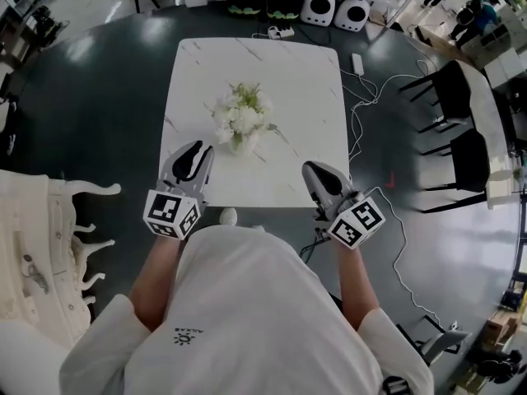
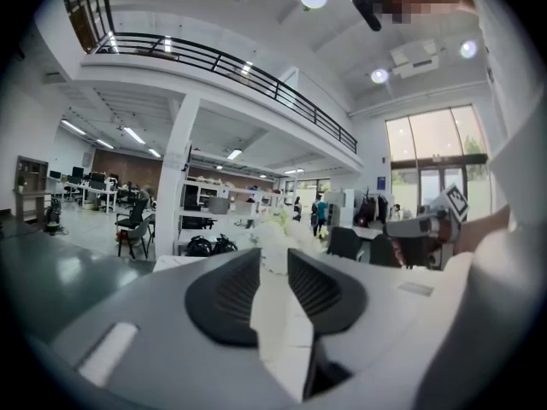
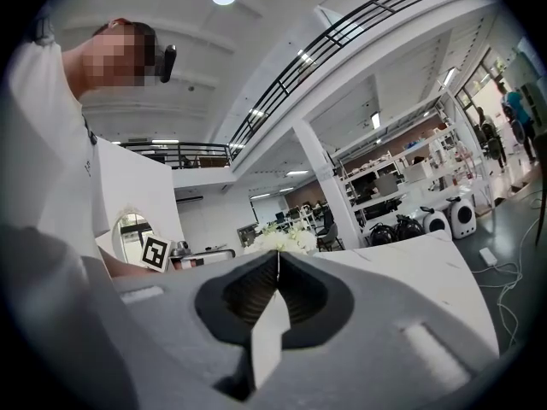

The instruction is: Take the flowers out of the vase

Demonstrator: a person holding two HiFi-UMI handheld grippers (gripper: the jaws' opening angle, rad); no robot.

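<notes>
A bunch of white flowers (image 1: pixel 243 115) stands in a small pale vase (image 1: pixel 244 145) at the middle of the white marble table (image 1: pixel 247 56). My left gripper (image 1: pixel 198 148) hovers over the table's near left part, just left of the vase, pointing at it. Its jaws stand a narrow gap apart with nothing between them (image 2: pixel 273 254); the flowers (image 2: pixel 278 229) show blurred beyond. My right gripper (image 1: pixel 311 168) hangs over the near right edge, a hand's width from the vase. Its jaws meet at the tips (image 3: pixel 278 259), holding nothing, and the flowers (image 3: pixel 280 240) lie straight ahead.
Black chairs (image 1: pixel 457 89) stand by a second table at the right. White cables (image 1: pixel 370 97) run over the dark floor beside the table. A white ornate piece of furniture (image 1: pixel 49 245) sits at the near left. A small white object (image 1: pixel 228 216) lies at the table's near edge.
</notes>
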